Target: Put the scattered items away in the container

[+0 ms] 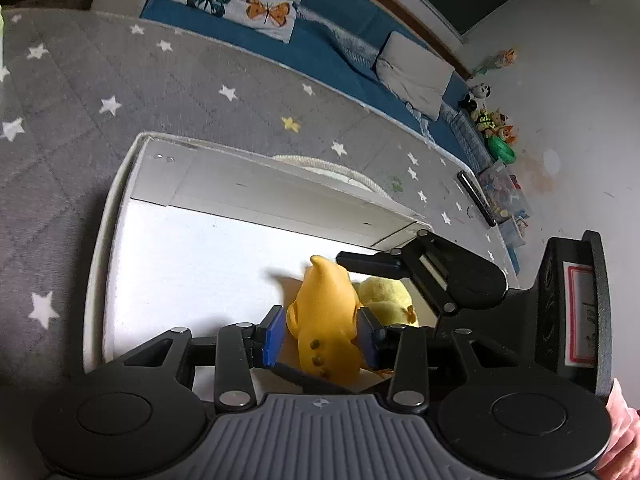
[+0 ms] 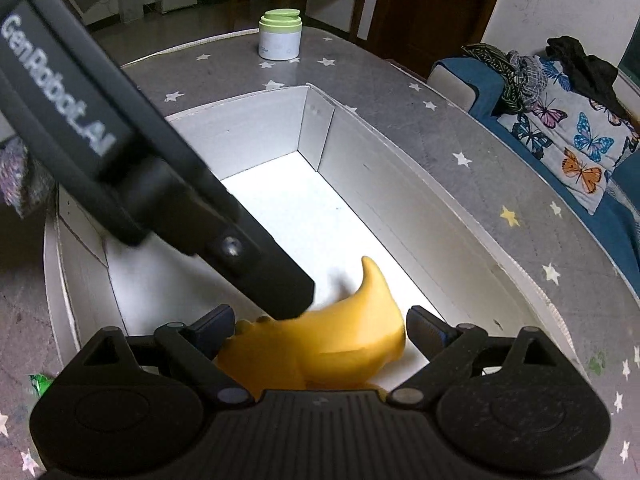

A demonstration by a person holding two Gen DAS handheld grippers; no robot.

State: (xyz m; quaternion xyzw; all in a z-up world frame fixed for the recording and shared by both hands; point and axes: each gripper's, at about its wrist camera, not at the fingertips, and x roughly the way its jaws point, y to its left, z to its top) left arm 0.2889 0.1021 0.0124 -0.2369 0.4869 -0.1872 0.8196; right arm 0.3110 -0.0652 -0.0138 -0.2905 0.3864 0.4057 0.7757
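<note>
Hovering over the white box [image 1: 120,184], both grippers' fingers [image 1: 273,334] stand spread; the yellow toy [image 1: 324,320] lies between them on the box floor, apparently released, leaning by a plush [image 1: 386,298].

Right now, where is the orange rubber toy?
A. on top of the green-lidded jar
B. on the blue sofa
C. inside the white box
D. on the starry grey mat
C: the orange rubber toy lies on the bright floor of the white box, with the box's walls all around it, between the open fingers of the right gripper.
</note>
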